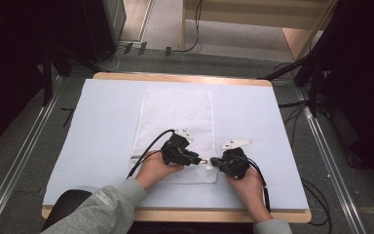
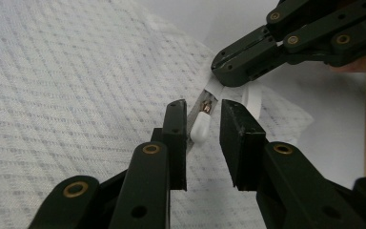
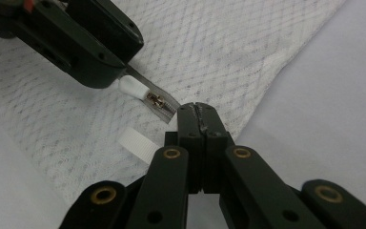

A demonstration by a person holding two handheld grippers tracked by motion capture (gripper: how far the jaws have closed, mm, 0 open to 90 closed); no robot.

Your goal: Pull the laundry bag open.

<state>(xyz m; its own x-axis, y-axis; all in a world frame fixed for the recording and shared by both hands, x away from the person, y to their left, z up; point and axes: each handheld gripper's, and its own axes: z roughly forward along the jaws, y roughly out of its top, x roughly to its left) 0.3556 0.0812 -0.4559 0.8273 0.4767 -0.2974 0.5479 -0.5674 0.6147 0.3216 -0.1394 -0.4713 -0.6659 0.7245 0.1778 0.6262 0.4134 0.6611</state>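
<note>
1. High view: a white mesh bag (image 1: 175, 126) lies flat on the table (image 1: 92, 136), which carries a pale blue cover. Both hands hold their tongs at the bag's near edge, with the left tongs (image 1: 200, 160) and right tongs (image 1: 213, 162) tip to tip, almost touching.
2. Left gripper view: the left tongs (image 2: 203, 143) stand open. The white zipper pull (image 2: 200, 128) sits in the gap between the jaws, with neither jaw clearly pressing on it. Its metal slider (image 2: 208, 107) lies just beyond the jaw tips, on the zipper tape (image 2: 213, 89), which runs up into the right tongs (image 2: 226, 71).
3. Right gripper view: the right tongs (image 3: 198, 113) are closed, the jaws pressed together on the end of the zipper tape (image 3: 167, 106) at the bag's edge. The slider (image 3: 155, 101) lies just beyond their tips, and the pull (image 3: 131, 88) reaches from it to the left tongs (image 3: 109, 76).
4. Right gripper view: a short white ribbon loop (image 3: 138, 144) lies on the mesh beside the right tongs, near the bag's corner.
5. High view: grey sleeves (image 1: 107, 202) enter from the bottom edge; a black cable (image 1: 148, 146) trails from the left tongs across the bag.
</note>
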